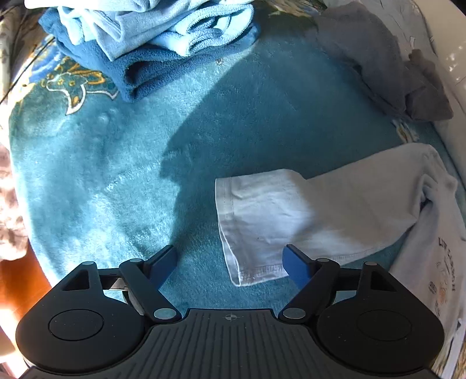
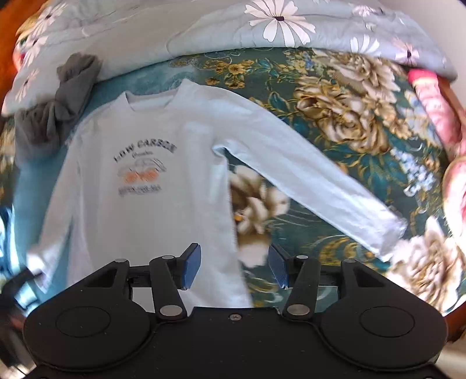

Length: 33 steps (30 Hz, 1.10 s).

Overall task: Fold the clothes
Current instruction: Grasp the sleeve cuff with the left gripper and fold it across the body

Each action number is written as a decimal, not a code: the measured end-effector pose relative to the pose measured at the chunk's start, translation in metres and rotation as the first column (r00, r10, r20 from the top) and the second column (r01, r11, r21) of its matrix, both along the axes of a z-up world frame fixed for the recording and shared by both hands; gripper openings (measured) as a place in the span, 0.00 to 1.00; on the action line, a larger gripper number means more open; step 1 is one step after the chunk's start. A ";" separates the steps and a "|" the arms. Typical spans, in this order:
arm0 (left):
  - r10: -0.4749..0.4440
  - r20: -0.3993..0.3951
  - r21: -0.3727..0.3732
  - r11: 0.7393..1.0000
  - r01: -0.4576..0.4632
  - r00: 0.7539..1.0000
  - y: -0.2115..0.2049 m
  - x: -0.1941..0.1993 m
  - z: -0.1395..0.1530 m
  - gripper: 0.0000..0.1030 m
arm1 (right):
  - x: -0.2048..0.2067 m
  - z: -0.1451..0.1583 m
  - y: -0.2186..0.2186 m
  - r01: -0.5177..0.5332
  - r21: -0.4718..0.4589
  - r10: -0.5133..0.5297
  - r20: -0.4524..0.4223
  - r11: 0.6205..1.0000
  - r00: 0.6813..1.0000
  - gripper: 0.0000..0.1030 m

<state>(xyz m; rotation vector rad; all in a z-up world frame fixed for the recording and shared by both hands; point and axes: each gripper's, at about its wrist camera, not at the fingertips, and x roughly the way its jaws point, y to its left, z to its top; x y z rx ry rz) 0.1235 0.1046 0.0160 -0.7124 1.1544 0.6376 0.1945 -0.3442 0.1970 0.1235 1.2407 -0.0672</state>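
A white long-sleeved shirt (image 2: 145, 218) with a dark "LOW CARBON" print lies flat, front up, on the bed. One sleeve (image 2: 305, 163) stretches out to the right. In the left wrist view the other sleeve (image 1: 305, 215) lies across the teal blanket, cuff pointing left. My left gripper (image 1: 230, 256) hangs open just above that cuff; the cuff's corner sits between the blue fingers (image 1: 294, 268), nearer the right one, and the pads do not press on it. My right gripper (image 2: 234, 256) is open over the shirt's lower side edge, holding nothing.
A folded stack of blue clothes (image 1: 151, 38) sits at the far left on the teal blanket (image 1: 116, 175). A crumpled grey garment (image 1: 378, 67) (image 2: 58, 110) lies beside the shirt's shoulder. A daisy-print quilt (image 2: 233, 26) bounds the far side, over a floral bedspread (image 2: 349, 116).
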 end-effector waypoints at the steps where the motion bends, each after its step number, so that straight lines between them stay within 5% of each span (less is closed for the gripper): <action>1: 0.019 -0.017 0.011 1.000 -0.019 1.000 -0.003 0.002 0.000 0.68 | 0.004 0.001 0.007 0.003 0.009 -0.003 0.001 1.000 1.000 0.50; 5: 0.062 -0.089 0.039 0.997 -0.059 0.994 -0.016 0.013 0.004 0.35 | 0.015 0.001 0.036 -0.028 0.023 0.028 -0.001 0.999 1.000 0.50; 8: 0.051 -0.076 -0.007 0.999 -0.051 0.996 -0.021 0.024 0.008 0.07 | 0.019 0.001 0.047 -0.007 0.042 0.007 0.003 0.999 1.000 0.50; 13: 0.040 0.037 -0.023 0.999 -0.040 0.998 -0.005 0.031 0.040 0.04 | 0.017 0.004 0.048 0.022 0.066 -0.023 0.026 0.998 0.999 0.50; 18: -0.003 0.247 0.032 0.999 -0.005 0.969 0.025 0.042 0.118 0.04 | 0.015 0.005 0.031 0.079 0.102 -0.084 0.048 0.992 0.995 0.51; 22: -0.093 0.407 0.140 0.989 0.038 0.909 0.020 0.061 0.190 0.04 | 0.020 0.001 0.016 0.072 0.134 -0.082 0.071 0.988 0.994 0.51; 26: -0.258 0.510 0.269 0.954 0.133 0.821 -0.020 0.091 0.245 0.04 | 0.026 -0.007 -0.004 0.084 0.182 -0.102 0.090 0.980 0.991 0.51; 33: -0.519 0.564 0.339 0.855 0.393 0.642 -0.158 0.188 0.263 0.04 | 0.032 -0.024 -0.039 0.111 0.221 -0.140 0.119 0.969 0.983 0.51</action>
